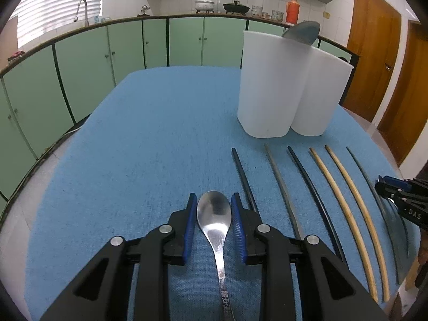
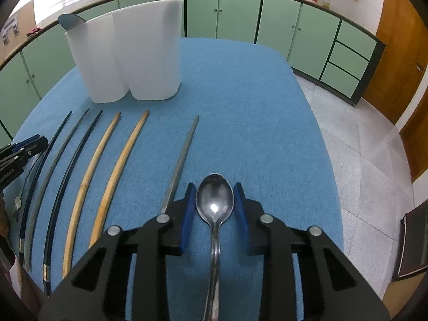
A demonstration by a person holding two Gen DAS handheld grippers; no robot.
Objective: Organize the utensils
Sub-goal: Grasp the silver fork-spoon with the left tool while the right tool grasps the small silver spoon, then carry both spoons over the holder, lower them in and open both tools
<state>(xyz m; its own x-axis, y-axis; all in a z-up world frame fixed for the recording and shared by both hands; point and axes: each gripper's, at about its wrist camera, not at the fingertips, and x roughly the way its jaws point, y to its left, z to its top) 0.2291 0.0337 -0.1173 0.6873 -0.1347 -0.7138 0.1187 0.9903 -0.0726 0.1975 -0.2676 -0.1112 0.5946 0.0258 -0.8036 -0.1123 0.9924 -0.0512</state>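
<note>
- The tall white plastic holder [image 1: 289, 85] has a grey spoon head [image 1: 303, 32] poking out.
- It stands on the blue cloth table [image 1: 160, 133], by green kitchen cupboards [image 1: 128, 45].
- The left gripper [image 1: 214, 208] has its jaws squeezing a shiny metal spoon [image 1: 214, 211].
- The right gripper [image 2: 214, 200] has its jaws squeezing a dark metal spoon [image 2: 214, 198].

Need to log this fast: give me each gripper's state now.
Left gripper: shut on a spoon.
Right gripper: shut on a darker spoon.

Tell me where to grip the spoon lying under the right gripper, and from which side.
Take the spoon from above, across its bowl, where the right gripper already straddles it. It lies flat on the blue cloth, bowl up, handle running back under the gripper, so the bowl's edges face the pads.
</note>
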